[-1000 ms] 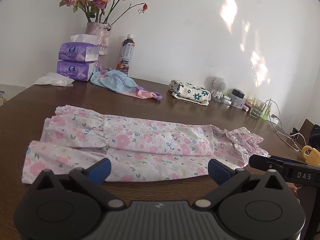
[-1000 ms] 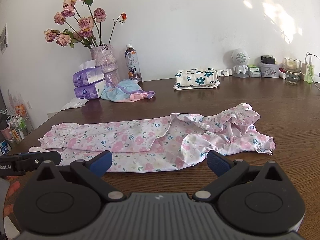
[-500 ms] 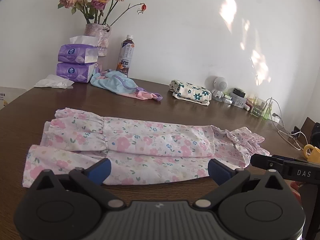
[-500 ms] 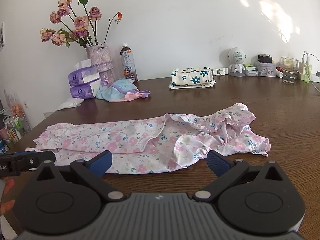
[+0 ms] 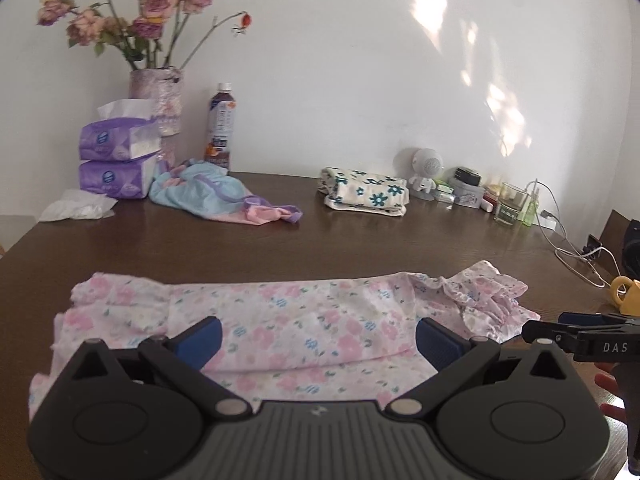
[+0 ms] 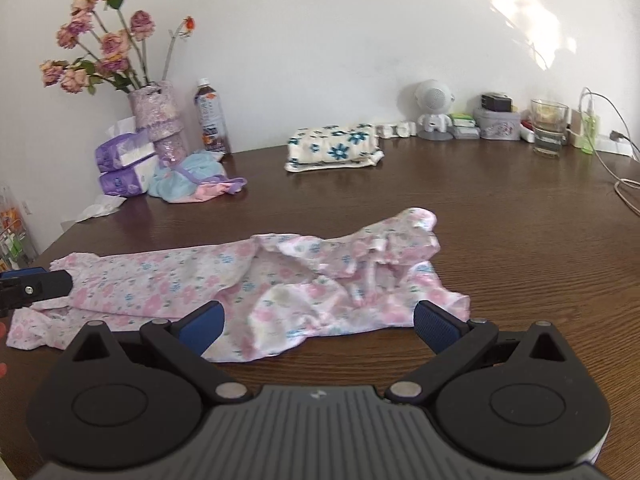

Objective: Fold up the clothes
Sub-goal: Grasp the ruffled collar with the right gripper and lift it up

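A: How far along is it?

B: The pink floral cotton garment (image 5: 288,328) lies on the dark wooden table (image 6: 520,240), folded lengthwise into a strip; cross folds remain, I judge.

A: Orientation?

B: Long axis left-right, ruffled end right. Left gripper (image 5: 318,338) and right gripper (image 6: 318,326) both gape wide, empty, at its near edge.

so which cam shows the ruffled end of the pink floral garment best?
Right wrist: the ruffled end sits near centre, folds visible. Left wrist shows it only off to the right, foreshortened, near the other gripper.
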